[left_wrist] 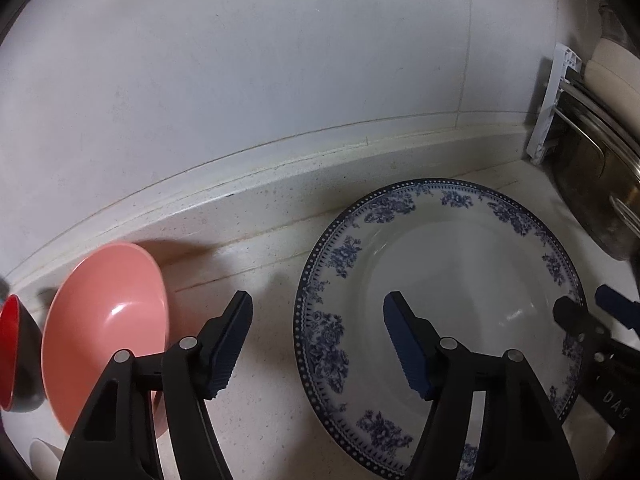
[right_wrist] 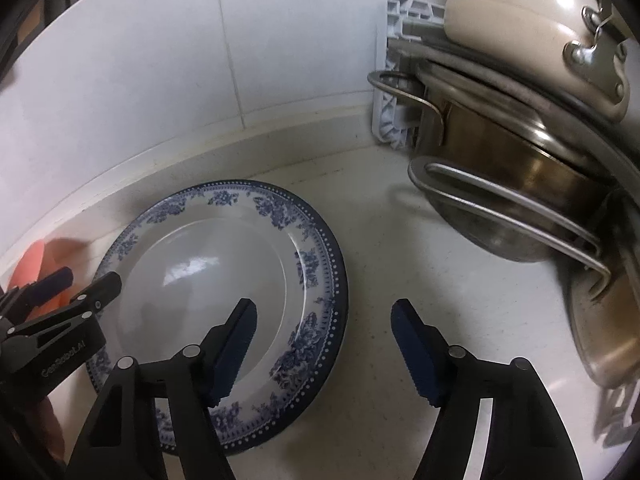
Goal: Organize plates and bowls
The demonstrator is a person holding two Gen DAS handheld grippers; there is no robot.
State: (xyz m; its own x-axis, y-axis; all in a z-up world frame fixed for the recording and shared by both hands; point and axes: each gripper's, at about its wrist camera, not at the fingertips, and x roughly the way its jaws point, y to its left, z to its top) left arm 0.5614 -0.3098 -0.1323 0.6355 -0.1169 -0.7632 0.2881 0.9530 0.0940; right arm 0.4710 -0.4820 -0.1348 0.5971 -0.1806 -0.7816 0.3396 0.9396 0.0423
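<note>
A white plate with a blue floral rim (left_wrist: 452, 280) lies flat on the pale counter; it also shows in the right wrist view (right_wrist: 208, 264). A pink bowl (left_wrist: 108, 320) stands left of it, with a red and black bowl (left_wrist: 16, 352) at the far left. My left gripper (left_wrist: 318, 344) is open and empty, straddling the plate's left rim. My right gripper (right_wrist: 324, 350) is open and empty, straddling the plate's right rim. The pink bowl (right_wrist: 36, 268) is partly hidden behind the left gripper's fingers (right_wrist: 100, 288) in the right wrist view.
Stacked steel pots with handles (right_wrist: 512, 200) and a cream pot (right_wrist: 520, 16) stand at the right, against a white plastic rack piece (right_wrist: 392, 92). A tiled wall and raised counter ledge (left_wrist: 280, 184) run behind the dishes. A white object (left_wrist: 42, 456) lies at the lower left.
</note>
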